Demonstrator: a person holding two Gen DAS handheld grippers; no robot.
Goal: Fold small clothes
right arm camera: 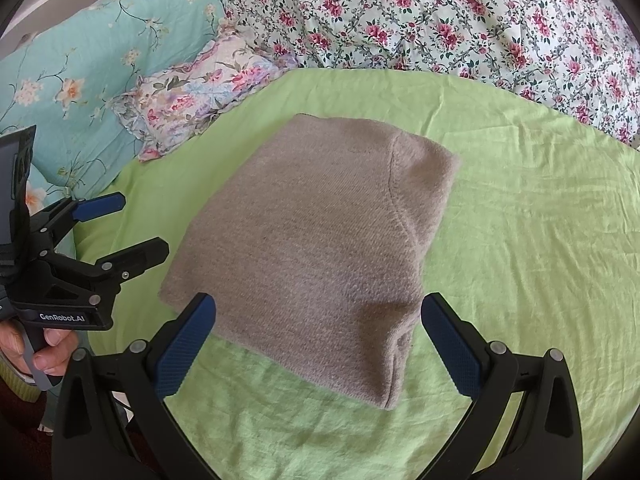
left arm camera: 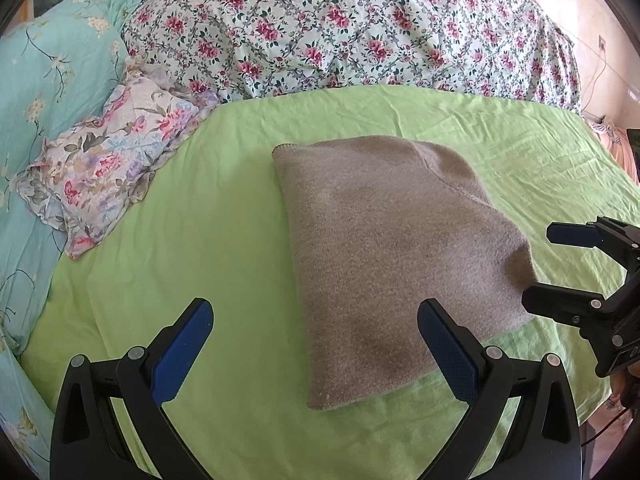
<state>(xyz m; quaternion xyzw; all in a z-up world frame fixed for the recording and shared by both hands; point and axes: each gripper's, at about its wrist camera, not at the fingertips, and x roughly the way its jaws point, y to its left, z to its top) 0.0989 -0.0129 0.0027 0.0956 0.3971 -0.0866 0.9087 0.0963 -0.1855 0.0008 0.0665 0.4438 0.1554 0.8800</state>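
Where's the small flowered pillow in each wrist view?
Left wrist: pillow at left middle, on the green sheet's left edge, left of the folded sweater.
Right wrist: pillow at upper left, beyond the sweater's far left corner.
Shared landmark: the sweater at centre.

garment: taupe knit sweater (left arm camera: 400, 248) | state: folded, flat rectangle | location: green sheet (left arm camera: 200, 220)

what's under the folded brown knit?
The folded brown knit garment lies flat on the light green sheet, which shows all around it. Anything directly beneath it or between its layers is covered.
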